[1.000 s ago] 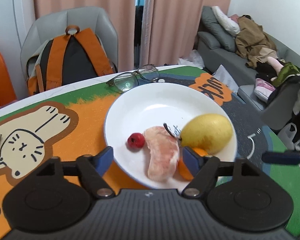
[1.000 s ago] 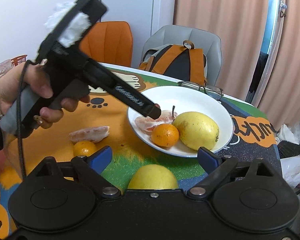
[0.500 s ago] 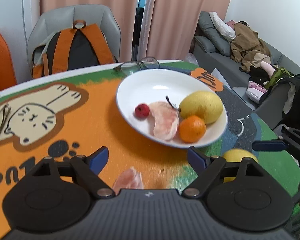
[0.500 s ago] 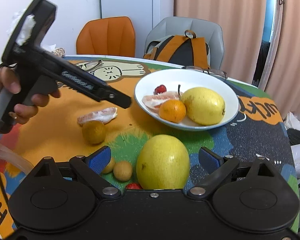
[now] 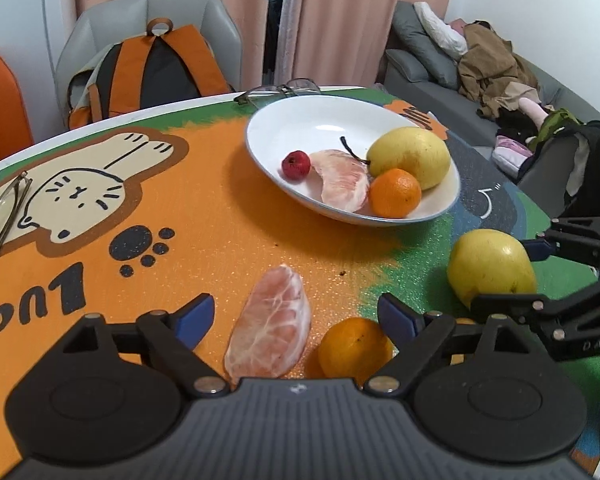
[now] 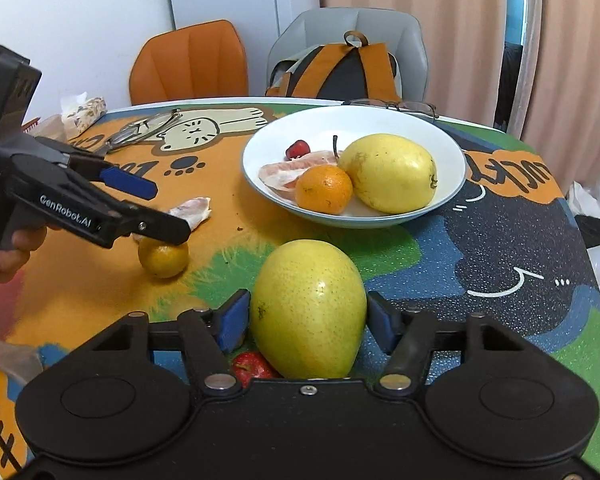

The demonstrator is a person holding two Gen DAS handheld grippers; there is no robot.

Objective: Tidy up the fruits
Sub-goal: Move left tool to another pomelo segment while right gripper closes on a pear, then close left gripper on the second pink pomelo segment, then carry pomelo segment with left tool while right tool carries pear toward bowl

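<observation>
A white bowl (image 5: 296, 120) (image 6: 452, 152) holds a yellow pear (image 5: 410, 156), an orange (image 5: 395, 193), a pomelo segment (image 5: 344, 186) and a small red fruit (image 5: 295, 165). On the mat lie a loose pomelo segment (image 5: 270, 324) and an orange (image 5: 354, 348) between the fingers of my open left gripper (image 5: 296, 316). My right gripper (image 6: 308, 316) has its blue pads against both sides of a big yellow pear (image 6: 308, 308) (image 5: 490, 268). A small red fruit (image 6: 252, 366) lies under it.
Glasses (image 5: 278, 90) lie behind the bowl, another pair (image 5: 0, 216) at the table's left edge. A backpack (image 5: 152, 68) sits on the grey chair, beside an orange chair (image 6: 190, 64). A snack packet (image 6: 84, 110) lies at the far left.
My left gripper pulled back from the bowl and down over the loose pomelo segment and orange. My right gripper came forward and its fingers narrowed around the big pear.
</observation>
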